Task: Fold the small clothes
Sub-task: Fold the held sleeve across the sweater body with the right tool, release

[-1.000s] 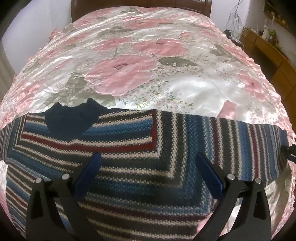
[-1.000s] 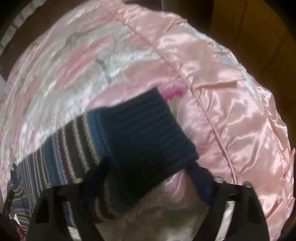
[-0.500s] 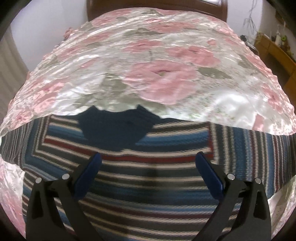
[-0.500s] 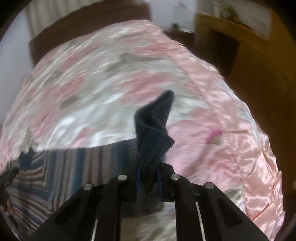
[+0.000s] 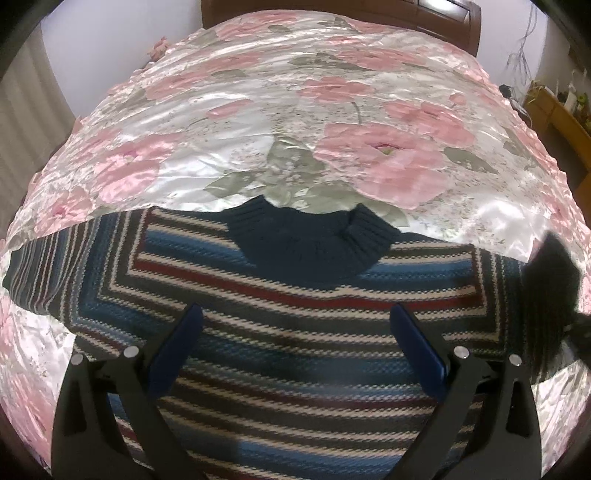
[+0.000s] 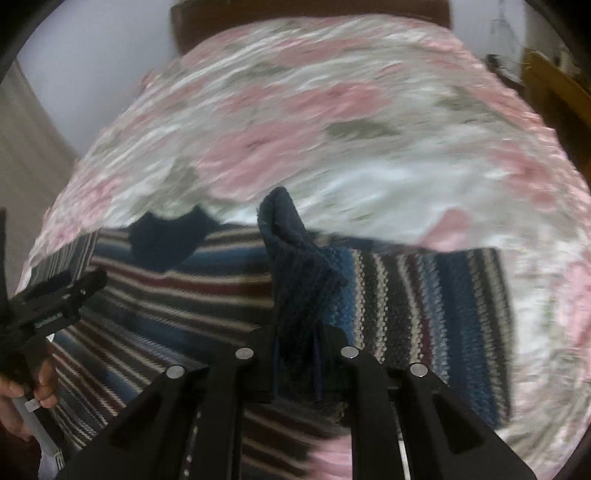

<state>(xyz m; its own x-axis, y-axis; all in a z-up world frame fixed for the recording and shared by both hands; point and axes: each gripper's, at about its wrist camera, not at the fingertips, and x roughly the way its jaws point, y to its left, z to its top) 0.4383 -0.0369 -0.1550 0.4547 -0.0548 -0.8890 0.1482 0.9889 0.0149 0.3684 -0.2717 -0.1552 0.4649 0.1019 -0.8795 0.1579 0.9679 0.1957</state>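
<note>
Striped knit sweater (image 5: 295, 332) lying flat on the floral satin bedspread (image 5: 295, 129), chest side up. The navy collar (image 5: 314, 243) serves as landmark: it points toward the headboard (image 5: 332, 11), so the body's long axis runs from collar back toward the viewer, with the sleeves stretched crosswise to either side of it. The left gripper (image 5: 295, 350) hovers over the chest just below the collar, jaws spread wide and holding nothing. The right gripper (image 6: 297, 354), to the right of the collar, is closed on the navy cuff (image 6: 291, 258) of the right sleeve, which stands up from the jaws while the rest of the sleeve trails on the bedspread. Judged handling: the knit is soft, limp and moderately light, with grippy ribbing, whereas the satin beneath looks slippery, so the whole garment may slide when pulled. Ribbed edges (cuff, hem, collar) and shoulder seams offer the firmest hold.
</note>
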